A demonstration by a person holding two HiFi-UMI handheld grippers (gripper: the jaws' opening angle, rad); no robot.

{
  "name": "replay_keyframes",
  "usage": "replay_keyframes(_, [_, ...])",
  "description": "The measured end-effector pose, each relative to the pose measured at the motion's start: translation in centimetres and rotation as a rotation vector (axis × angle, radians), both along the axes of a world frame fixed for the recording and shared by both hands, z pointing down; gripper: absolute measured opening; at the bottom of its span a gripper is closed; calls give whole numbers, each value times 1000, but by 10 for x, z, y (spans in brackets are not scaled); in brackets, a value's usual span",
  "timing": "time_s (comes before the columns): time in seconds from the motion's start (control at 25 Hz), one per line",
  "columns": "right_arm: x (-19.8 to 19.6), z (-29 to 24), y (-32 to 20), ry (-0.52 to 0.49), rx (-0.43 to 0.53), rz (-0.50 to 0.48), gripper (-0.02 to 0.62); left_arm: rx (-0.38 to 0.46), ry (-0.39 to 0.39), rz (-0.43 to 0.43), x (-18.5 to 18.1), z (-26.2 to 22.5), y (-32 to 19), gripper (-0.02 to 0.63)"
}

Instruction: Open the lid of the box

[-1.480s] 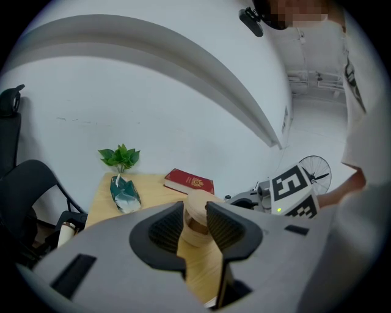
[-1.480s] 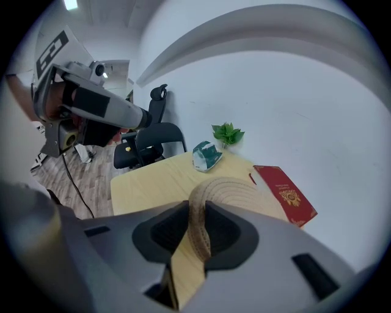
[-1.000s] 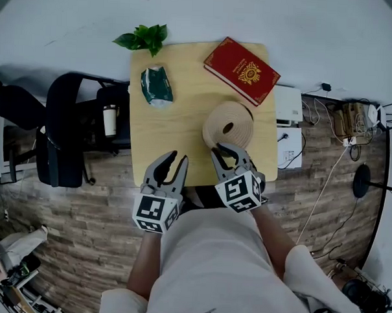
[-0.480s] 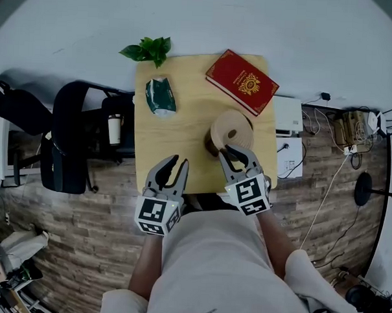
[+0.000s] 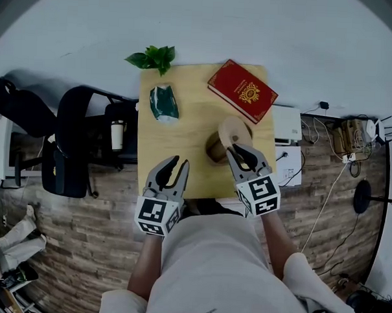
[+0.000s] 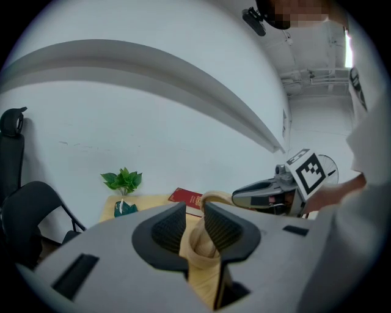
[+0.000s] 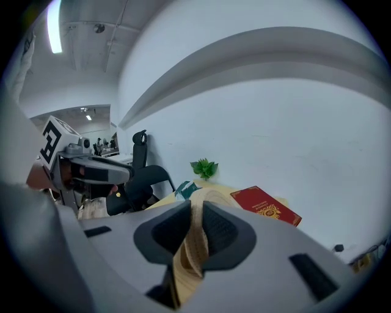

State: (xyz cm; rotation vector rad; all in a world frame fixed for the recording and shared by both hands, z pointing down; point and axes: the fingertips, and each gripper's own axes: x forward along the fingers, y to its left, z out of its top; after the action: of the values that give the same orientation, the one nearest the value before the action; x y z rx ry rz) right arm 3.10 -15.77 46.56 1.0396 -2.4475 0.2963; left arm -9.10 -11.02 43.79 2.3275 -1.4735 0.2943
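Note:
A round tan wooden box (image 5: 214, 150) stands on the right half of the light wood table (image 5: 177, 135). Its lid (image 5: 233, 129) is tilted up on edge above the base. My right gripper (image 5: 239, 150) grips the lid's rim, and its jaws are closing with the rim (image 7: 193, 241) between the pads. In the right gripper view the gripper (image 7: 195, 211) shows the tan rim wedged in its gap. My left gripper (image 5: 178, 162) hovers open over the table's front edge, left of the box, holding nothing. Beyond the left gripper (image 6: 194, 211), the box (image 6: 205, 244) shows through the gap.
A red book (image 5: 242, 91) lies at the table's far right corner. A green packet (image 5: 164, 102) and a leafy plant (image 5: 152, 56) sit at the far left. A black chair (image 5: 70, 140) stands left of the table, and cables and white boxes (image 5: 290, 134) lie on the floor to the right.
The lid has gone from lying flat on the box to standing tilted on edge, raised by my right gripper. My left gripper has stayed in place.

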Motion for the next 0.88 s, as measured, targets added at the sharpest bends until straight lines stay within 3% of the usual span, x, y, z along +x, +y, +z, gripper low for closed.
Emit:
replay_keyframes(0.48, [-4,-47,-1,-167,26,-8,58,51,14,-8,4,-19,-5,89])
replay_keyframes(0.88, [-19,-82,2,-243,78,-56,58,108,27,-34,10,-41,-5,81])
